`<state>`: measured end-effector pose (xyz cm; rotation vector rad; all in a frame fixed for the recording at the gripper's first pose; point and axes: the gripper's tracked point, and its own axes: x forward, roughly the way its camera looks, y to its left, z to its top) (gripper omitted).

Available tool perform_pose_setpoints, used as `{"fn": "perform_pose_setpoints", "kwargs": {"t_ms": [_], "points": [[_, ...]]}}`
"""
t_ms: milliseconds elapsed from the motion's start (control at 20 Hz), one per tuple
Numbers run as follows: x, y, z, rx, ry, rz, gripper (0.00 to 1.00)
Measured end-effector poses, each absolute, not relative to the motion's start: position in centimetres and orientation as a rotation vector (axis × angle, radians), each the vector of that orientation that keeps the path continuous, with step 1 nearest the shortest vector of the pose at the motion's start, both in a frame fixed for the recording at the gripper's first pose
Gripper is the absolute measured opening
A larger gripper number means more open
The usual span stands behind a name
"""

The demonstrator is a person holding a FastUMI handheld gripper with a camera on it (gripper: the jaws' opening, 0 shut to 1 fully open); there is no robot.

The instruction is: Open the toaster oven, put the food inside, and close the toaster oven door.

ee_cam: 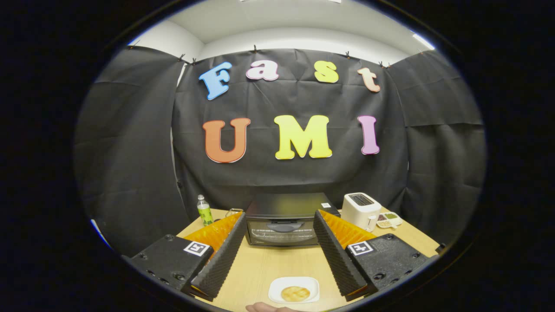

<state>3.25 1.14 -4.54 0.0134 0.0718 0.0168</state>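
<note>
Toaster oven (284,220) sitting shut at frame centre on wooden table (269,264); gripper (279,225) hanging released, fingers spread; pancake (295,293) lying on plate (275,288) at lower centre.

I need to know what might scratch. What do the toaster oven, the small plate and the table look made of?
Toaster oven: dark painted metal, likely glass door, which reflects. Plate: white, glossy, ceramic or plastic. Table: pale wood-look top, probably laminate. The open hand-held gripper touches none.

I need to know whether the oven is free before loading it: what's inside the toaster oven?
Through the shut door of the toaster oven a wire rack shows faintly; the dark glass hides whether anything else sits there. The open tool points at it.
</note>
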Motion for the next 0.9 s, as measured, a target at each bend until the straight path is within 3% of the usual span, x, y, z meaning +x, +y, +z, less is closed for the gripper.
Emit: {"fn": "perform_pose_setpoints", "kwargs": {"t_ms": [900], "points": [[11.9, -0.2, -12.3, 0.013, 0.157, 0.017, 1.0]]}}
